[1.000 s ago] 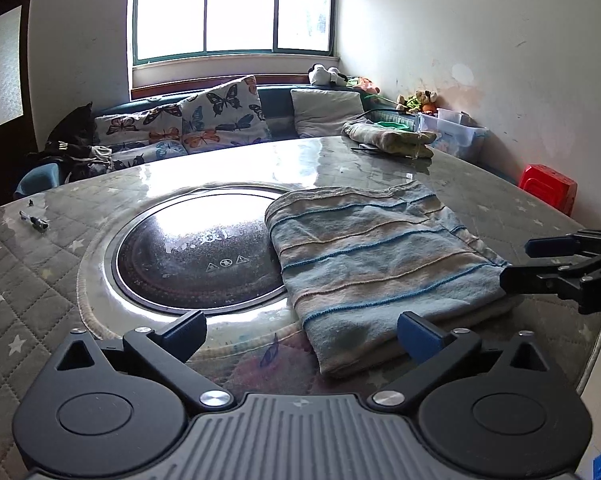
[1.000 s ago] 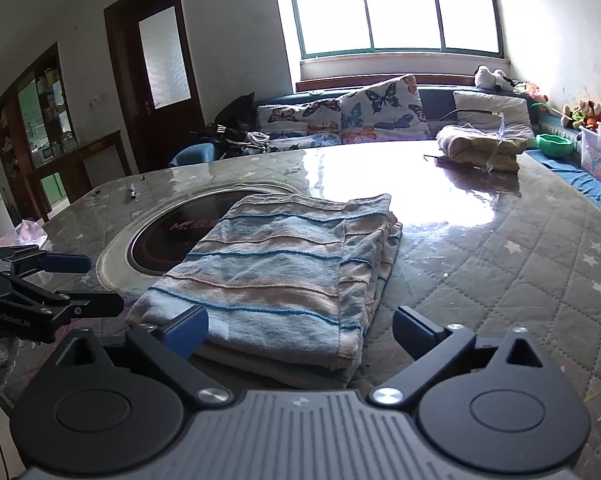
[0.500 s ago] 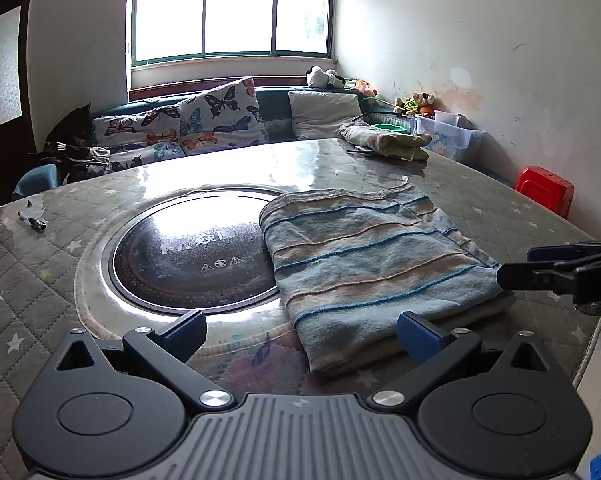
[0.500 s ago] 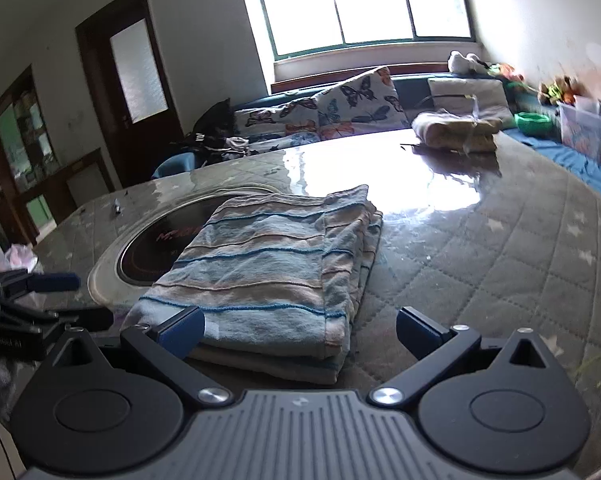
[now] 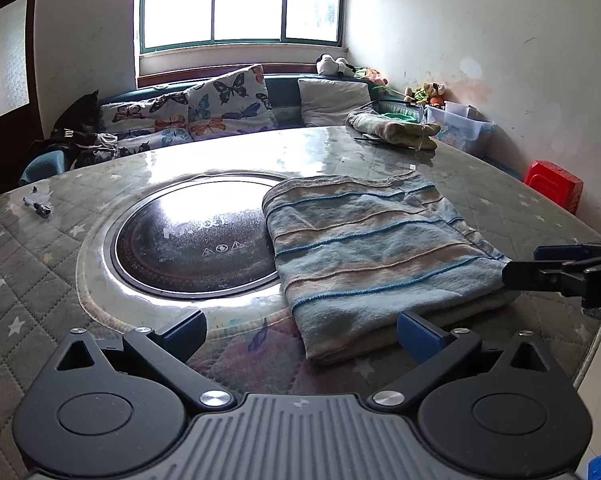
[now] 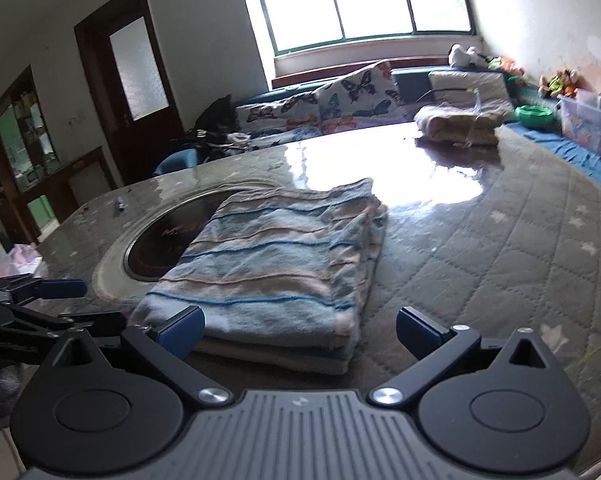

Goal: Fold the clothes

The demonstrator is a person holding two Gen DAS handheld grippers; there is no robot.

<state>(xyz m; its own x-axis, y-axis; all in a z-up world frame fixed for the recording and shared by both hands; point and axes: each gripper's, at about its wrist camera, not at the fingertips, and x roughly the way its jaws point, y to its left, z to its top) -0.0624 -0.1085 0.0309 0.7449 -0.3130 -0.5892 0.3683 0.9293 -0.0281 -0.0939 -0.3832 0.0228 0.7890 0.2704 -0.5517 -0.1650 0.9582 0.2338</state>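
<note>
A blue and beige striped cloth point(image 5: 372, 248) lies folded in a flat rectangle on the round table; it also shows in the right wrist view point(image 6: 276, 256). My left gripper point(image 5: 300, 332) is open and empty, just short of the cloth's near edge. My right gripper point(image 6: 300, 332) is open and empty at the cloth's other near corner. Each gripper shows in the other's view: the right one point(image 5: 556, 268) at the cloth's right side, the left one point(image 6: 48, 304) at its left.
The quilted table point(image 5: 28, 264) has a dark round glass hob point(image 5: 192, 240) in its middle, partly under the cloth. A second folded cloth point(image 5: 392, 128) lies at the far side. A small dark object point(image 5: 36, 206) lies far left. A sofa with cushions point(image 5: 204, 112) stands behind.
Both grippers have pulled back slightly from the cloth and stay open. The right wrist view has tilted and drawn closer to the table edge. The cloth has not moved.
</note>
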